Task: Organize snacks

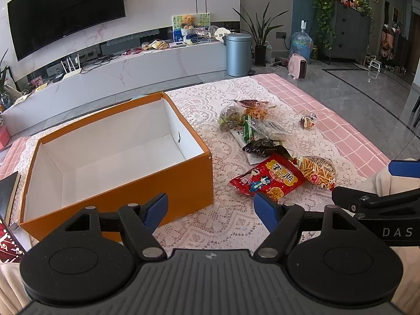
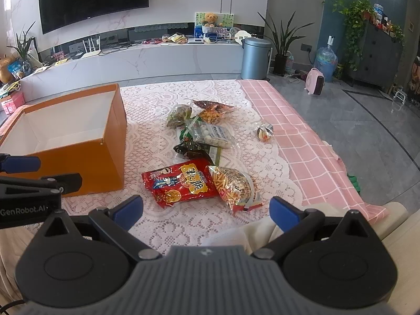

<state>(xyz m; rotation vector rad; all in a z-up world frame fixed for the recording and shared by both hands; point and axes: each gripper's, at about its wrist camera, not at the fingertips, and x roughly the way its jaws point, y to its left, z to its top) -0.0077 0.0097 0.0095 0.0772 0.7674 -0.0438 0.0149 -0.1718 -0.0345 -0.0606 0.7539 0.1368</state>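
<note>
An orange box [image 1: 147,183] [image 2: 110,152] with a white, empty inside stands open on the lace cloth at the left. To its right lie several snack packets: a red packet [image 1: 267,177] [image 2: 181,181], a bag of stick snacks [image 1: 317,172] [image 2: 235,186], a dark packet [image 1: 265,148], a clear bag of white sweets [image 2: 215,134], green and orange bags behind, and a small wrapped sweet [image 1: 307,120] [image 2: 263,131] apart on the right. My left gripper [image 1: 210,210] is open near the box's front corner. My right gripper [image 2: 206,210] is open just short of the red packet, holding nothing.
The table carries a white lace cloth [image 2: 162,99] over a pink checked cover [image 2: 315,162]. A dark book [image 1: 8,191] lies left of the box. Beyond the table are a white TV bench [image 1: 131,68], a grey bin [image 1: 239,53], plants and grey floor.
</note>
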